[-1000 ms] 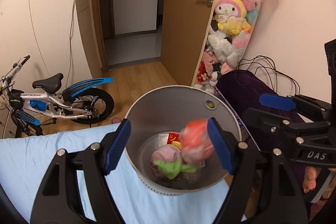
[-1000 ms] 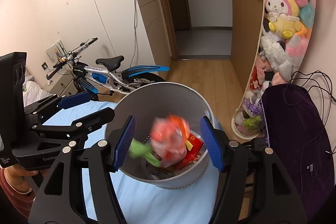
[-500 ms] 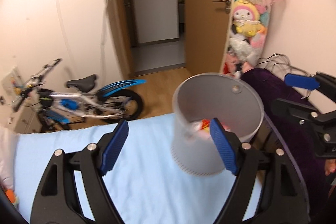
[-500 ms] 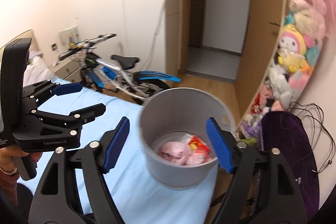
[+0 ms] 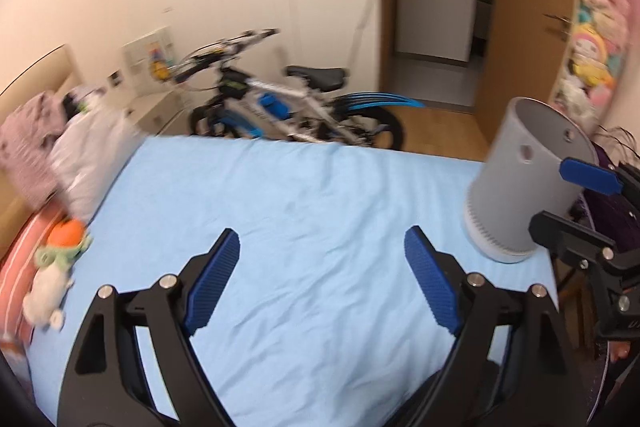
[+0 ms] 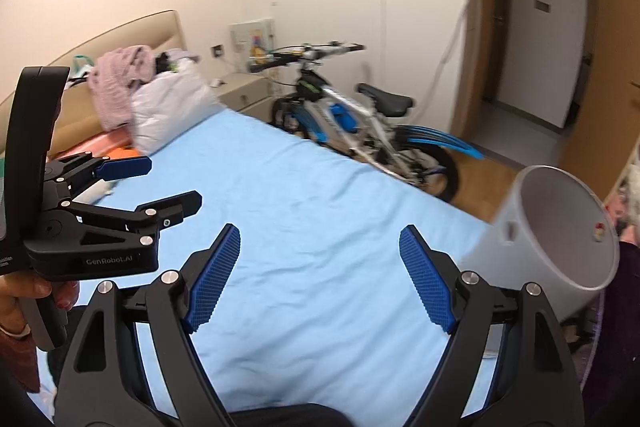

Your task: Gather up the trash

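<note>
Both claws are empty right now and their jaws are spreading wider. The left claw (image 5: pixel 322 281) has its blue ribbed pads far apart with nothing but light blue bed sheet (image 5: pixel 320 195) showing between them. Same story for the right claw (image 6: pixel 320 277): wide gap, only sheet in it.

In the right wrist view you can see the left claw from the side, held in a hand (image 6: pixel 30 293) at the left edge, and its black body has "GenRobot.AI" printed in white. That's the only writing I can actually read. In the left wrist view the other claw shows at the right edge with some white lettering low down, but it's cut off and unreadable.

The trash bin (image 5: pixel 524 179) is a plain grey cylinder sitting on the right-hand corner of the bed, off to the right of both claws and further away, not touching either. From the right wrist view its open mouth (image 6: pixel 560 227) faces the camera, but what's inside is out of sight from here.

Further out: a small plush toy with an orange top (image 5: pixel 60 259) lies near the left side of the bed, by a white bag (image 5: pixel 92 155) and pinkish clothes. A white and blue bicycle (image 5: pixel 296 107) stands along the wall past the bed, with an open wooden door beyond it.
</note>
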A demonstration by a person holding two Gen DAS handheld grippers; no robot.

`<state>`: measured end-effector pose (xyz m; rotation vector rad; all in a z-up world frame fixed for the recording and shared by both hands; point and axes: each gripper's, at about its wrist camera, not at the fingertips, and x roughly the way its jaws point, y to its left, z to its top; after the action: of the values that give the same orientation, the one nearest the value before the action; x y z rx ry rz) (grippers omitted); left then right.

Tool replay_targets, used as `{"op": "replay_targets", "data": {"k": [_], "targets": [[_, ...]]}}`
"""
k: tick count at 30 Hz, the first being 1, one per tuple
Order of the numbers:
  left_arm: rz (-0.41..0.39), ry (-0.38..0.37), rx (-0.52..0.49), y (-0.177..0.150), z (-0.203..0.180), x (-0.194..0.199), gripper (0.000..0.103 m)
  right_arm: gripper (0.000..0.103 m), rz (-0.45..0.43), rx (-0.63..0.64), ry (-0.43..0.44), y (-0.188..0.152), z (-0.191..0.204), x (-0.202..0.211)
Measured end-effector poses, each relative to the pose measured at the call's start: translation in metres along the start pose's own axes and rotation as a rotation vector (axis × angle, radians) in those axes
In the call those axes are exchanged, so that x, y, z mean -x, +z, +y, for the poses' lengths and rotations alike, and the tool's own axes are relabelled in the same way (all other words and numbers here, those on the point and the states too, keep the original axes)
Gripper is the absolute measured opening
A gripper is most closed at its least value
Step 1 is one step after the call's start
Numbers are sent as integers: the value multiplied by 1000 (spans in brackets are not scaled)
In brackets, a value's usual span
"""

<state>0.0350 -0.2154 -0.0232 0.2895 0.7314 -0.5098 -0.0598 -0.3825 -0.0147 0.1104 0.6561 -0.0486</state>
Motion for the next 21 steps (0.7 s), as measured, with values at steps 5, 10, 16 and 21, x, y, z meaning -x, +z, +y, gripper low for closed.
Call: {"op": "replay_targets", "data": {"k": [5,10,16,21], "targets": [[-8,105,121,-25,68,36,86,80,-4,24,122,5,64,-13],[3,189,167,-52,110,63,87,81,8,63,183,7,122,-23],[31,265,189,-75,144,88,87,81,39,89,211,5,167,-31],[28,302,252,-85,160,105,89,81,85,149,186,4,192,-36]]}}
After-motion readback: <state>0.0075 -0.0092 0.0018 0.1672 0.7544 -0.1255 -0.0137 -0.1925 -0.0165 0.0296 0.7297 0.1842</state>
